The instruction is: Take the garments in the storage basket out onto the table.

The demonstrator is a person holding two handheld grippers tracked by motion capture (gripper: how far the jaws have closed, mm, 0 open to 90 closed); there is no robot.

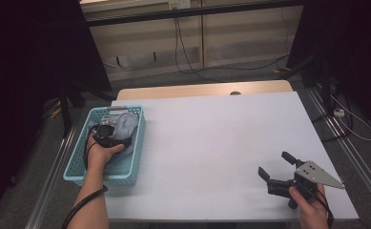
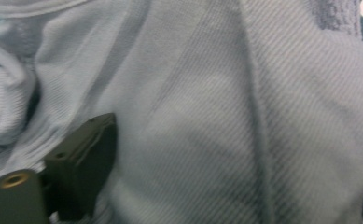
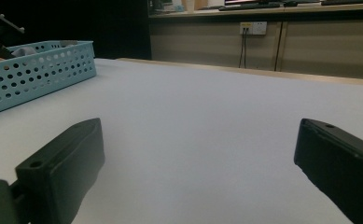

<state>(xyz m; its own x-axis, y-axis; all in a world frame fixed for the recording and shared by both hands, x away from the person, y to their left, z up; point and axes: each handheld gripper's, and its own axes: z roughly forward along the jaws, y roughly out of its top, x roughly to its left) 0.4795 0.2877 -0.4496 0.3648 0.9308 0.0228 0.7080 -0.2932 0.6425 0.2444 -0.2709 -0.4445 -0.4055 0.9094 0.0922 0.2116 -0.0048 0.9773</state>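
at far left, left gripper [image 1: 108, 135] jaws spread over soft, light pale-grey ribbed cloth [image 2: 207, 116] inside perforated turquoise plastic basket [image 1: 76, 162]; pinch a raised fold. right gripper [image 1: 277, 168] jaws released.

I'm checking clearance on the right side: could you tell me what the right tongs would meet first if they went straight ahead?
Likely nothing on the table: the way ahead of the right tongs looks free to its far edge. The basket sits off to the side.

White table [image 1: 211, 138], floor cables [image 1: 188, 57]
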